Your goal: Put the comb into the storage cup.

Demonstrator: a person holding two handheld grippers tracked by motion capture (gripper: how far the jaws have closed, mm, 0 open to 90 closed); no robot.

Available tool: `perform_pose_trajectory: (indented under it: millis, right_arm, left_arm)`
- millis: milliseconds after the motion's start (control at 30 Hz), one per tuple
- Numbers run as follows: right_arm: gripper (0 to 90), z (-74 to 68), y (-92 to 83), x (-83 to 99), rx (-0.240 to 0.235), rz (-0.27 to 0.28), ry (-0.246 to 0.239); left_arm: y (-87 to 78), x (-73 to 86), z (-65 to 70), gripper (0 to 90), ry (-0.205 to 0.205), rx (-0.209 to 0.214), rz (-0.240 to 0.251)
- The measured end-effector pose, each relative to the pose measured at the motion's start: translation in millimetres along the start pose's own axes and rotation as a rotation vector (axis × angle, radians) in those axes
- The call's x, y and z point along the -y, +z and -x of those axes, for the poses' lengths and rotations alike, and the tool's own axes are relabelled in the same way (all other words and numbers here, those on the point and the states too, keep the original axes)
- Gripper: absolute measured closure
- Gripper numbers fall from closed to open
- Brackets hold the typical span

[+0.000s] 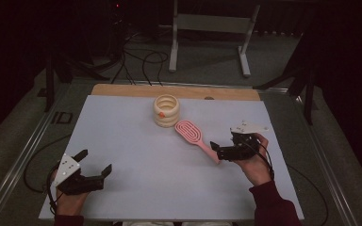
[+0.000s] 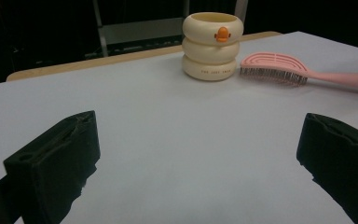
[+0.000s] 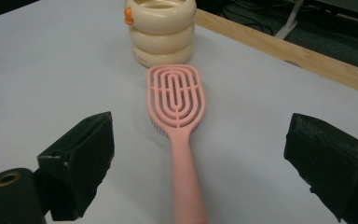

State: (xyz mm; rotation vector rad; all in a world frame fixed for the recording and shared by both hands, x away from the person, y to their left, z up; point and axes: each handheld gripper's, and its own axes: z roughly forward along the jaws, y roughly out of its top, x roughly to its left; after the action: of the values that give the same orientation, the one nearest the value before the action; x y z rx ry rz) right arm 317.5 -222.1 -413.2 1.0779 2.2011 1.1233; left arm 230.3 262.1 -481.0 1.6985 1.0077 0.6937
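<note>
Hairbrush (image 3: 179,121), pink and bristles down, lies flat on the desk (image 1: 136,150), its handle running back between the spread jaws of the right tool (image 1: 220,149); contact with either jaw seems absent, though the handle's end is cut off. Its head sits just beside a cream ringed cup (image 1: 166,110). Left tool (image 1: 97,170) hangs spread, well apart.

Cream ribbed three-ring plastic cup (image 1: 166,110) with orange duck emblem stands upright at 12 o'clock on the white sheet-covered counter (image 1: 136,155). Bare wooden counter edge (image 1: 122,90) behind it. Black cables (image 1: 143,61) and grey metal frame (image 1: 212,28) on floor beyond.
</note>
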Motion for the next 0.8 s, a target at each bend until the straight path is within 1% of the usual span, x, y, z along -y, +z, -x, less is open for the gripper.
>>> perform_pose_trajectory:
  millis: [167, 300, 400, 467, 567, 667, 700, 800]
  right_arm:
    - [8.5, 1.3, 8.0, -9.7, -0.001, -0.016, -0.005]
    - [8.5, 1.6, 16.9, -17.3, 0.003, -0.031, -0.021]
    - [8.5, 1.3, 23.8, -24.2, 0.006, -0.054, -0.033]
    - [8.5, 1.3, 28.5, -29.0, 0.002, -0.06, -0.048]
    - [8.5, 0.8, 36.7, -35.0, -0.007, -0.08, -0.053]
    - [8.5, 0.7, 46.8, -38.3, -0.013, -0.102, -0.075]
    - [8.5, 0.7, 46.8, -38.3, -0.013, -0.102, -0.075]
    - [8.5, -0.1, 59.8, -39.4, -0.025, -0.139, -0.096]
  left_arm:
    - [0.6, 0.4, 0.1, 0.0, -0.001, 0.001, -0.003]
    - [0.6, 0.4, 0.1, 0.0, 0.0, 0.003, -0.004]
    - [0.6, 0.7, -0.2, 0.0, -0.004, 0.002, -0.003]
    - [0.7, 0.9, -0.1, 0.1, -0.004, 0.002, -0.003]
    - [0.8, 0.9, -0.1, 0.0, -0.004, 0.003, -0.003]
    - [0.5, 1.0, -0.5, 0.1, -0.003, 0.004, -0.004]
    - [0.5, 1.0, -0.5, 0.0, -0.003, 0.004, -0.004]
    - [0.4, 1.1, -0.8, 0.1, -0.003, 0.004, -0.004]
